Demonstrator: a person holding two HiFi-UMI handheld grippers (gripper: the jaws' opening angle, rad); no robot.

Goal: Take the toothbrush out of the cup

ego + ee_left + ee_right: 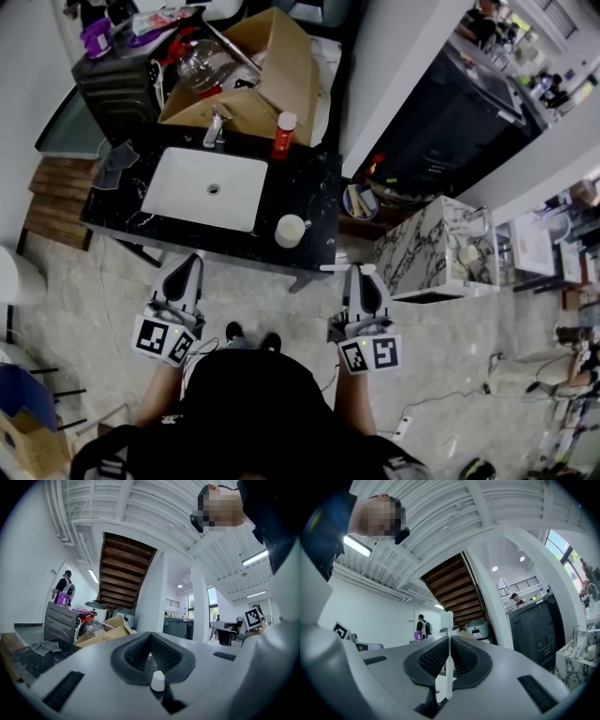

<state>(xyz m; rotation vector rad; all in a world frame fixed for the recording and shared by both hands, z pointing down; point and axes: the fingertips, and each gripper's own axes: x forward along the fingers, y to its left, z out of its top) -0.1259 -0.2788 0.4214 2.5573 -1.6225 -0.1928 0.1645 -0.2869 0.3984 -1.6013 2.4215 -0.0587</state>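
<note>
The toothbrush (pixel 446 620) is out of the cup (pixel 291 230) on the worktop (pixel 314 183), pinched in the closed right tongs (pixel 449 641), left tongs (pixel 150 637) closed on nothing; at most, setting it down seems left.

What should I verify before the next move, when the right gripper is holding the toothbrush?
1. Toothbrush out of the cup: ok. It is clear of the cup, which stands further ahead.
2. Hold of the right gripper: ok. Its jaws are shut on the toothbrush handle.
3. Left gripper free: ok. Its jaws are together with nothing between them.
4. Cup upright: ok. It stands on the counter near the front edge, beside the sink.
5. Cup empty: cannot tell. It is too small in the head view.
</note>
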